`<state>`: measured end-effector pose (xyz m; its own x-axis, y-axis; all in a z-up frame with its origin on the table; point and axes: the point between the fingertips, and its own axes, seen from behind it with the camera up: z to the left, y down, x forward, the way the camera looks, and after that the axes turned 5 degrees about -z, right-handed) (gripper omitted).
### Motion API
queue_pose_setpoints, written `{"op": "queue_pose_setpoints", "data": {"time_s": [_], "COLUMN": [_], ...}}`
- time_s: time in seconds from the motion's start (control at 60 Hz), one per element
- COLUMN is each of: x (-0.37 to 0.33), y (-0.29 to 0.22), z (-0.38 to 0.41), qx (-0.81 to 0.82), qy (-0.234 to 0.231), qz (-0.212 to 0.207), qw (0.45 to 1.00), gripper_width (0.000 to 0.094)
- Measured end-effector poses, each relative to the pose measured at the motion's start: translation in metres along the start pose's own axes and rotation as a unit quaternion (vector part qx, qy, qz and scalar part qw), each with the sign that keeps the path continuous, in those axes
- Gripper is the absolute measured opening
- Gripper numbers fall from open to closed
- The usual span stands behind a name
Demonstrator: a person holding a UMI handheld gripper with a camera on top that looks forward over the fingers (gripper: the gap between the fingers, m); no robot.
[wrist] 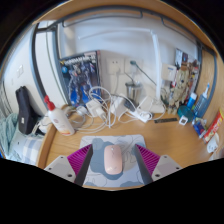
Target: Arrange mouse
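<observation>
1. Two fingers (pixel 112 165) with magenta pads (pixel 148 160) stand apart, and the mouse (pixel 113 158) sits between them; whether the pads press on its sides or leave a thin gap cannot be made out.
2. That is the relation the coming move turns on, as I judge it: the mouse lies dead centre between the fingers, its long axis running straight ahead along them, so it can be carried or slid without turning the fingers first.
3. Under the mouse is a pale mat (pixel 102 148), which reaches a little beyond the fingers and lies on a wooden table (pixel 180 140).
4. Ahead of the fingers, past the mat, a tangle of white cables and plugs (pixel 108 106) crowds the back of the table.
5. Ahead and to the left stand a white bottle with a red tip (pixel 60 116) and a dark device (pixel 26 110).
6. Ahead and to the right lie a pen (pixel 166 120) and a cluster of small bottles (pixel 202 112).
7. Beyond all this a poster (pixel 82 72) leans against a light wall, in what looks like a cluttered work corner.
</observation>
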<state>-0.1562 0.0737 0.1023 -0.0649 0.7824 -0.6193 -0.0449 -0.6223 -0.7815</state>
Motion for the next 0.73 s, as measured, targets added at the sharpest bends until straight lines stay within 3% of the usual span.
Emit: {"op": "queue_pose_setpoints", "data": {"time_s": [0.35,0.517,0.733], "x": [-0.142,-0.170,-0.182], "y": [-0.065,-0.069,-0.062], "z": [0.022,0.029,0.014], "qx": [-0.012,-0.013,-0.021], "qy": [-0.008,-0.019,0.005], "qz": [-0.066,-0.079,-0.079], "qw": [0.998,0.997,0.997], "gripper_width": [0.0831,0.0827,0.0827]}}
